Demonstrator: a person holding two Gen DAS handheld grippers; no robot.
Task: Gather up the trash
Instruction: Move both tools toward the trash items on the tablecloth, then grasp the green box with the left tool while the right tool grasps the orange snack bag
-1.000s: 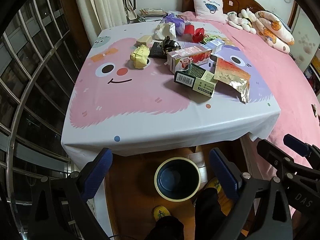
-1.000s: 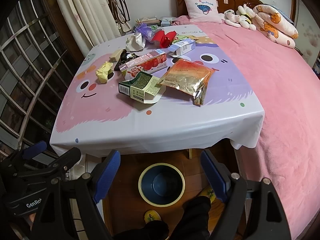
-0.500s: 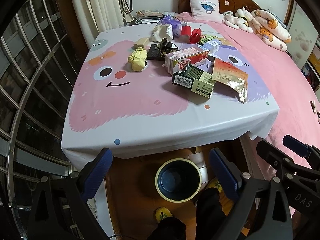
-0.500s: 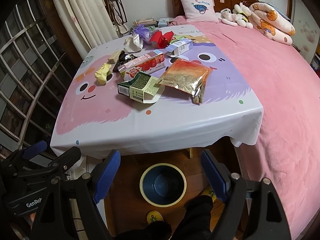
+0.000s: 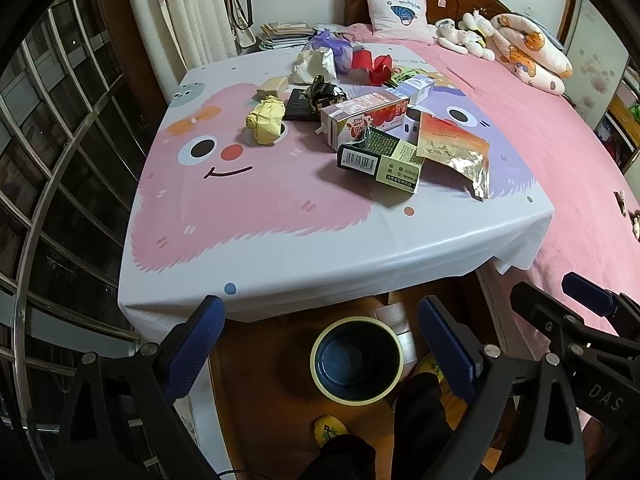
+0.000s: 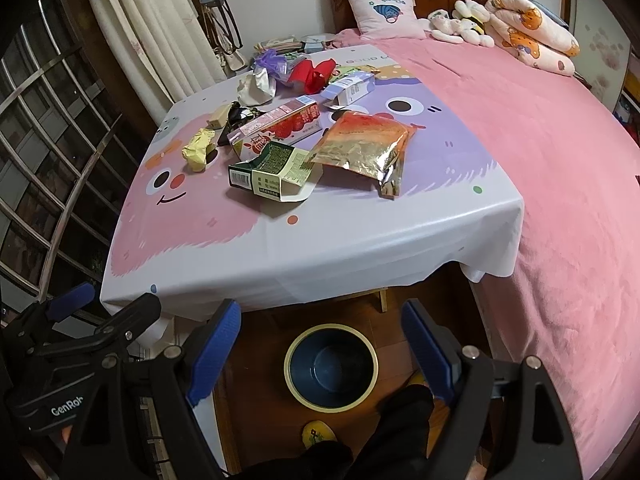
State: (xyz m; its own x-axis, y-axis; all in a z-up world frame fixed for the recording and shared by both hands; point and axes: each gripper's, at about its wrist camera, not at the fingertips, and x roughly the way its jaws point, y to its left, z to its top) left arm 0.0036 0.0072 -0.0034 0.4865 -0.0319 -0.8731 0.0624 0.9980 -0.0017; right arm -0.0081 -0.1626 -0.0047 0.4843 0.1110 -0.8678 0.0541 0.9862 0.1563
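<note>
Both tools were held low, near the front edge of the table with the pink and purple cartoon cloth (image 5: 256,248). The left gripper (image 5: 320,334) had its blue fingers wide apart and held nothing. The right gripper (image 6: 320,330) was the same, wide apart and empty.

The round dark blue bin with the pale yellow rim (image 5: 357,361) stood on the wooden floor, just below the near edge of the table, and it looked empty inside. The trash lay far back on the cloth: a crumpled yellow paper ball (image 5: 265,120) on the left, a green and white cardboard box (image 5: 380,158) in the middle, a long red and white drink carton (image 5: 364,118) just behind it, and a shiny gold and orange foil bag (image 6: 362,146) on the right.

Nothing was picked up yet. A good first pick was probably the green box, since it was nearest. It would be best to come down over its narrow sides and squeeze gently, because the open box could crush. The foil bag looked slippery, so it should be pinched at an edge.
</note>
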